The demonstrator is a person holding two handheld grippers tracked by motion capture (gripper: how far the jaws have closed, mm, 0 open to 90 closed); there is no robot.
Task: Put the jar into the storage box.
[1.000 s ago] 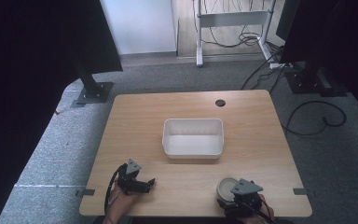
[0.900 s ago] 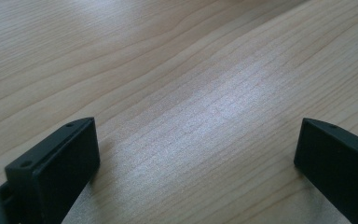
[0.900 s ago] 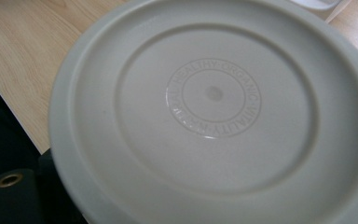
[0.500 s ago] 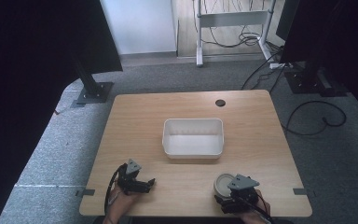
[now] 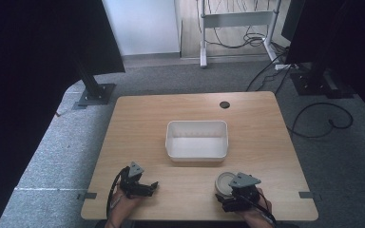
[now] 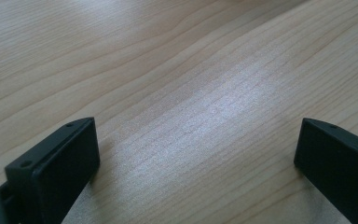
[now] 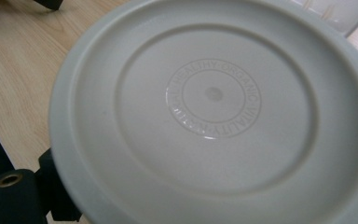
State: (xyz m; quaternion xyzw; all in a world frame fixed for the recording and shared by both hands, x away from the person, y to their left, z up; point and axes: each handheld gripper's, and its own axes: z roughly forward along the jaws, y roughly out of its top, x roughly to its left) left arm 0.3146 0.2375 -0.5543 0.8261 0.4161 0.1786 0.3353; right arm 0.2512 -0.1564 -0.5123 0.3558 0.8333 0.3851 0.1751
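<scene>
Left gripper (image 5: 140, 186) sits low over the near-left part of the table (image 5: 138, 118), held in the person's left hand (image 5: 123, 204) that comes in from the bottom edge. In the left gripper view its two black jaws stand wide apart with nothing but bare wood grain between them; it holds nothing. Judgement: it is parked out of the way, open and ready, leaving the working side free. Moving right: the white rectangular bin (image 5: 197, 140) stands in the middle of the table, open side up, interior looking empty from the high view. It lies just beyond the round thing and between the two hands, so it reads as the likely destination. Further right, at the near edge: the right gripper (image 5: 235, 195) is against a round grey-white lid (image 5: 224, 183), which lies near the front of the table, close to the bin but apart from it. In the right gripper view the lid (image 7: 214, 112) is very close, face-on, with a raised ring of lettering at its centre; one black jaw shows at the lower left, touching or just under the rim, while the other is hidden by the disc. Cannot tell whether the jaws have closed on the rim or merely bracket it. Judgement: an edge grip suits a flat disc like this, since the rim is the only part the jaws can get around.
</scene>
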